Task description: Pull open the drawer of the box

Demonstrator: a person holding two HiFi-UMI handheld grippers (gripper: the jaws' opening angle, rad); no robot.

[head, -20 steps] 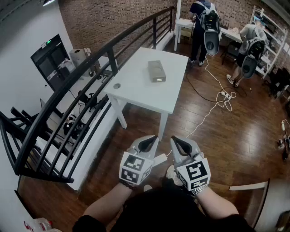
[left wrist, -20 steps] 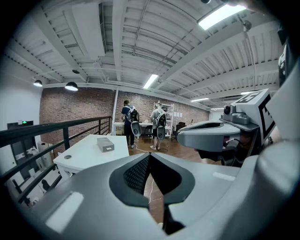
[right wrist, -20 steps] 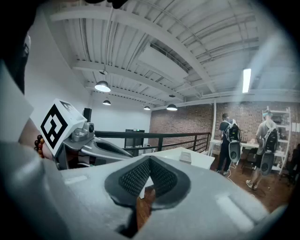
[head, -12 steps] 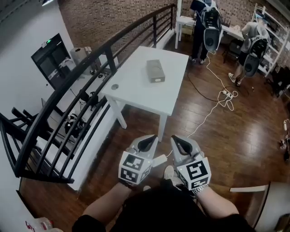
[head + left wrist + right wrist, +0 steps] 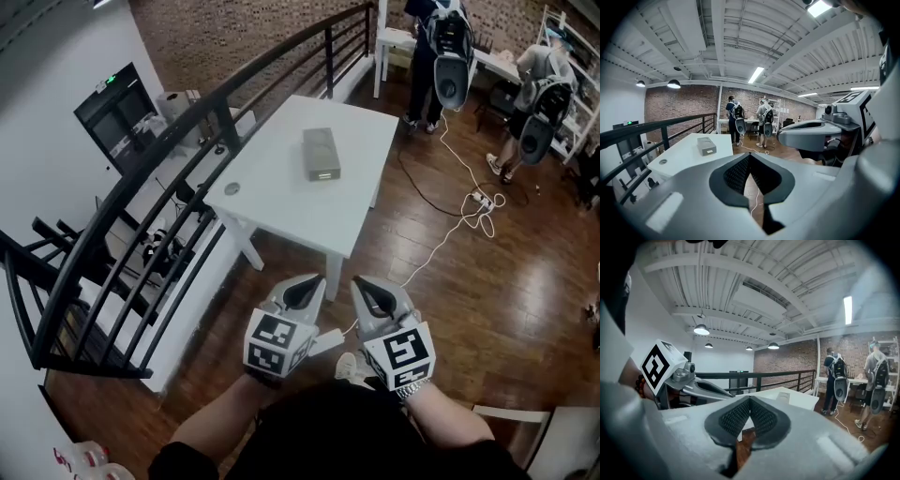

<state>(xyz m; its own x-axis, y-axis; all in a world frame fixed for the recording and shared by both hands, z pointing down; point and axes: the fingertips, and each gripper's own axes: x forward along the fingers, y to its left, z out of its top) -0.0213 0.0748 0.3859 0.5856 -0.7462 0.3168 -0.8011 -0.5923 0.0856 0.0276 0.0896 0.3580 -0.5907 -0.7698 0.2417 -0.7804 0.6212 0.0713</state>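
Brick-walled loft, dark wood plank floor. White rectangular table well ahead of both grippers. Small grey rectangular box on it, drawer apparently shut, untouched. Left gripper, right gripper: jaws closed, empty. Approach, grasp, pull all remain.

Loft lab/workshop: brick wall, black mezzanine railing, ppl w/ backpack rigs.

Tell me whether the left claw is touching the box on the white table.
Apart. The head view shows the left claw over the wood floor, short of the white table, with the box farther on.
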